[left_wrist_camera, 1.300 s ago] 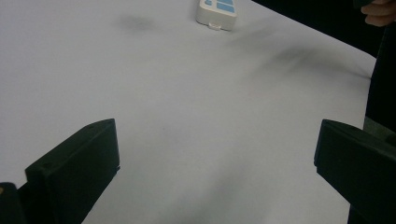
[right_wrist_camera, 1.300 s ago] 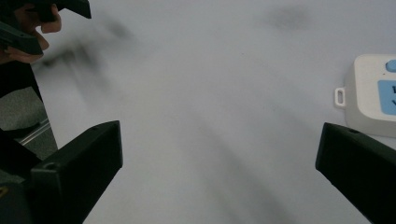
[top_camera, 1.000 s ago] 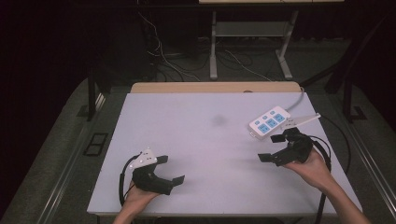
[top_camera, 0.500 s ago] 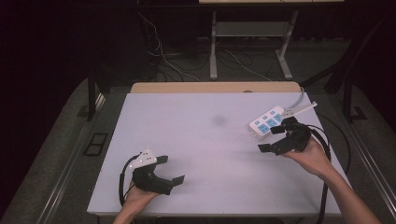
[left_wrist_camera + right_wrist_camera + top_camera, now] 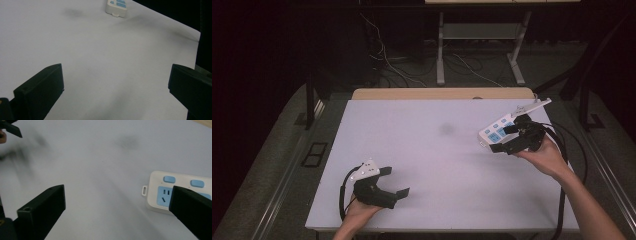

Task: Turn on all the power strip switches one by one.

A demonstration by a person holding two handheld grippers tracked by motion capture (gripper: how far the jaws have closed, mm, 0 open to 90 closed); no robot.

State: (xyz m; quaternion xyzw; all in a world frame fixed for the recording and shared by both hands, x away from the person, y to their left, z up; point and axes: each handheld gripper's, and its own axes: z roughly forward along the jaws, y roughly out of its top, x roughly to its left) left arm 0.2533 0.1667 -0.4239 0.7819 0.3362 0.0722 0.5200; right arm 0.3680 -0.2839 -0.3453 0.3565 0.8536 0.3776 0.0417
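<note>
Item: white power strip [image 5: 498, 132] with blue sockets and switches, lying flat on the white table [image 5: 432, 150] toward its far right part, cord end pointing away toward the table's right edge; in the right gripper view the strip's near end, with a small hanging loop, shows two blue switches and a socket. Right gripper [image 5: 512, 139]: held in the person's right hand just at the strip's near side, jaws spread wide, nothing between them; in the right gripper view one jaw overlaps the strip's end while the other stands well clear over bare table, so the strip is not yet between the jaws. Contact between jaw and strip cannot be told. Left gripper [image 5: 394, 182]: well apart from the strip, low over the table's near left part, jaws wide open and empty; its own view looks across bare table to the strip's end far off. Also noted: a faint grey smudge [image 5: 446, 129] on the table, left of the strip. Step in hand, as judged: the approach of the right gripper to the strip, before any grasp. Next move, as judged: shift the right gripper sideways so both jaws straddle the strip's narrow width, lower until the jaws flank its sides, then close; the smooth casing may slip if taken too near the end.
</note>
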